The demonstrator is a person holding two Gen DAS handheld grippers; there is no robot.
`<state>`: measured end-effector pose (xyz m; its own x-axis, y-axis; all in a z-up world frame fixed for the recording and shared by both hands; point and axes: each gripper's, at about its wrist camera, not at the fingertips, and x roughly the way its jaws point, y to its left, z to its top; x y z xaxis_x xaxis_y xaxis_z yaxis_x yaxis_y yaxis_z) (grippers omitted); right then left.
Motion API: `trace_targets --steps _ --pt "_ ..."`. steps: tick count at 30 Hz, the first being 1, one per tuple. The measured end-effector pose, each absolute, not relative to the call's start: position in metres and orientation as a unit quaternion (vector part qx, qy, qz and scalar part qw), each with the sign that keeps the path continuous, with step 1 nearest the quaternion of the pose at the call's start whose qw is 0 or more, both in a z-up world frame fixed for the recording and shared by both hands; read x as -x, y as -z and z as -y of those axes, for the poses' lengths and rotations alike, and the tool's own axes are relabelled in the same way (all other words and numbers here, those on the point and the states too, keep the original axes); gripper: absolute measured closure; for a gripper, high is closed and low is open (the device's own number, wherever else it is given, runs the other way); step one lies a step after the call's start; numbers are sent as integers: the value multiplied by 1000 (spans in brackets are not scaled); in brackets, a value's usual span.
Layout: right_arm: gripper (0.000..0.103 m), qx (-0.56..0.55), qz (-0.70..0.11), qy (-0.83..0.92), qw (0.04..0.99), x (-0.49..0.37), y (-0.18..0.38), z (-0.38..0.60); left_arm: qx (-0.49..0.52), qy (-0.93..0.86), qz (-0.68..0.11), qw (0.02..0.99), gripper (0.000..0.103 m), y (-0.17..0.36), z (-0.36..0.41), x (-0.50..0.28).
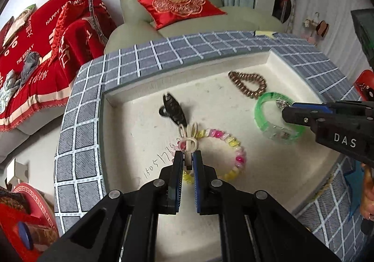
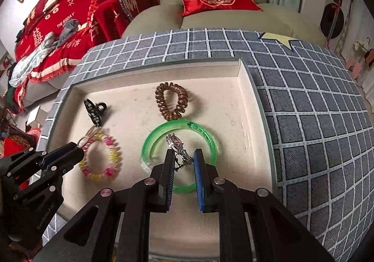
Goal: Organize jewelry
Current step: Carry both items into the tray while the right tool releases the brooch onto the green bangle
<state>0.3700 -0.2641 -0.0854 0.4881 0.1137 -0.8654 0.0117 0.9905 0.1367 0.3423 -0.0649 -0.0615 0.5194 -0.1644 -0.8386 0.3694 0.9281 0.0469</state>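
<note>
Left gripper (image 1: 188, 156) pinches a cream bow clip (image 1: 188, 137); right gripper (image 2: 183, 156) a sparkly earring (image 2: 176, 145) — tray's (image 2: 243, 79) middle open.

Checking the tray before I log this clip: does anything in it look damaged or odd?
The white tray has handwritten digits scrawled on its floor, beside the pink-and-yellow coil bracelet, plus faint smudges. The green bangle looks chipped or clear at one end. Nothing is spilled.

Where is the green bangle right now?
The green bangle lies in the white tray, right side in the left wrist view, just below the brown coil hair tie, with the right tool over it.
</note>
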Motion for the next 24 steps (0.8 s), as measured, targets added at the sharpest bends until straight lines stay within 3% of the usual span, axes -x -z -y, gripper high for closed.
trace_targets --steps 8,10,12,13,17,21,24 --pt "84 -34 -507 -25 861 -372 96 259 -142 146 -452 869 79 66 75 -338" --pt "76 -34 -508 -29 860 -371 95 258 -148 145 -448 870 79 66 75 -335" --pt "58 -42 -508 -32 860 -371 94 258 -147 147 -450 869 79 66 76 -335" --pt "54 -48 -507 -33 860 -371 94 259 -145 147 -451 868 79 66 76 -335" --pt "51 -72 -502 -38 861 -368 88 264 -135 141 -451 871 79 64 73 -334" --pt "37 -100 -490 -42 865 -359 75 272 -127 136 -446 875 79 59 71 -332" --pt "37 -107 -487 -38 866 -351 69 276 -122 128 -440 881 79 54 67 -328"
